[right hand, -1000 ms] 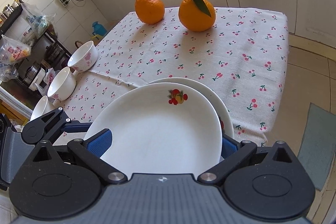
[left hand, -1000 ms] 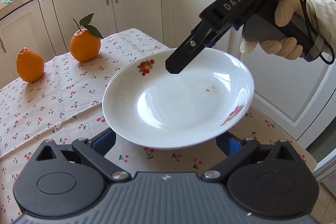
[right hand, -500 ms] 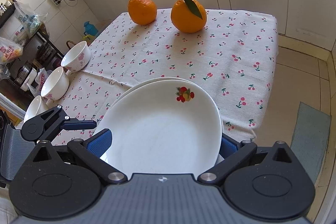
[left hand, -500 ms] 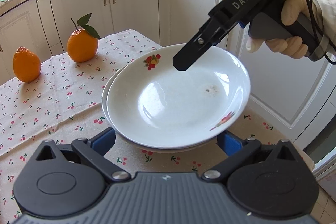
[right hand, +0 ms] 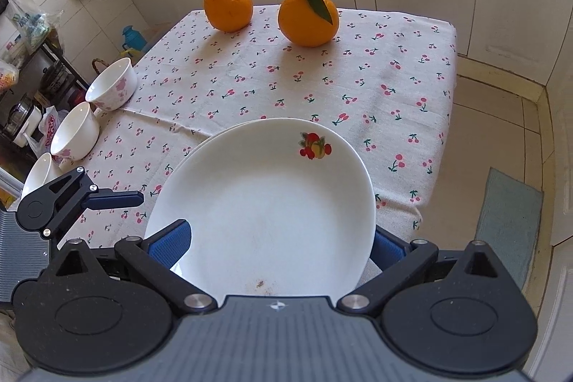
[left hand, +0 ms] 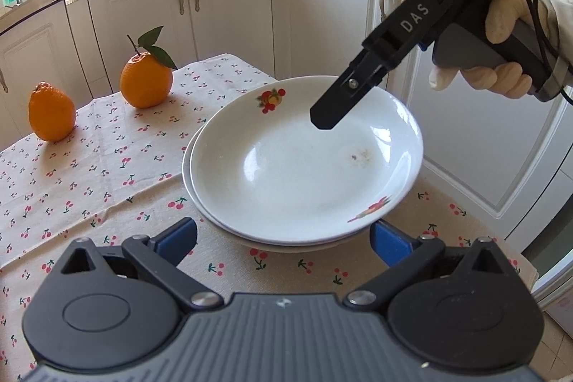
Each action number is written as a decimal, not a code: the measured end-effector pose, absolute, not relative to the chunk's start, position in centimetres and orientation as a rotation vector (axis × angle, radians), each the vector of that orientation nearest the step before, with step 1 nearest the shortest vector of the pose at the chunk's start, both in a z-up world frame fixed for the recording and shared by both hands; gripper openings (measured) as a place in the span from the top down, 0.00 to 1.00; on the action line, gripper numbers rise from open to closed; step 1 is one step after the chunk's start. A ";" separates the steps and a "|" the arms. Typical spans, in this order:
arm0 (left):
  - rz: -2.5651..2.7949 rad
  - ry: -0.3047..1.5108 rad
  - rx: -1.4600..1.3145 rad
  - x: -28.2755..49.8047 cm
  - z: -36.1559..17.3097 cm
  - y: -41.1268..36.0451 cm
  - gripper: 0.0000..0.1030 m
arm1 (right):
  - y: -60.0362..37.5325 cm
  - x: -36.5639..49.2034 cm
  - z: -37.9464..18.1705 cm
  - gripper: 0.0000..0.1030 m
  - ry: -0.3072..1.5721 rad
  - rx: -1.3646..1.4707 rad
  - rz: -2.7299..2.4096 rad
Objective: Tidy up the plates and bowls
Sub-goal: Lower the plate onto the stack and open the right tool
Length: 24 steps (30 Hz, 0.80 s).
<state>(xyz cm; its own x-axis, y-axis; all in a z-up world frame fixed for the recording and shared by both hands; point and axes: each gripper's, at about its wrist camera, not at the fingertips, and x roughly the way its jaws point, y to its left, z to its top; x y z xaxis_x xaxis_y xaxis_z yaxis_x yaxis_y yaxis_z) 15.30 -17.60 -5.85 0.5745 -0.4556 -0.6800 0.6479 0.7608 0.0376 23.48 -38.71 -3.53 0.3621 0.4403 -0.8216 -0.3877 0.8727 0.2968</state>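
Where the top plate sits nested on a second plate near the tablecloth's corner edge, we see our right gripper spread wide at its near rim, not clamped. Our left gripper is likewise apart, just beside it. Beyond the plate lies open cloth, then two oranges; three bowls line the far side edge.

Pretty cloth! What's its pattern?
Small red cherries with green stems on the pale tablecloth; the right wrist view shows it best.

Two oranges on a cherry-print tablecloth, white cabinets behind.
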 end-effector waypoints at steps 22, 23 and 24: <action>-0.663 0.580 0.264 12.9 -3.6 -14.3 0.00 | -33.8 16.3 -0.2 0.00 0.887 -0.093 0.404; -0.660 0.573 0.261 12.7 -3.4 -14.0 0.00 | -33.3 15.8 -0.1 0.00 0.877 -0.103 0.385; -0.657 0.565 0.258 12.4 -3.2 -13.6 0.00 | -32.6 15.2 0.1 0.00 0.857 -0.114 0.369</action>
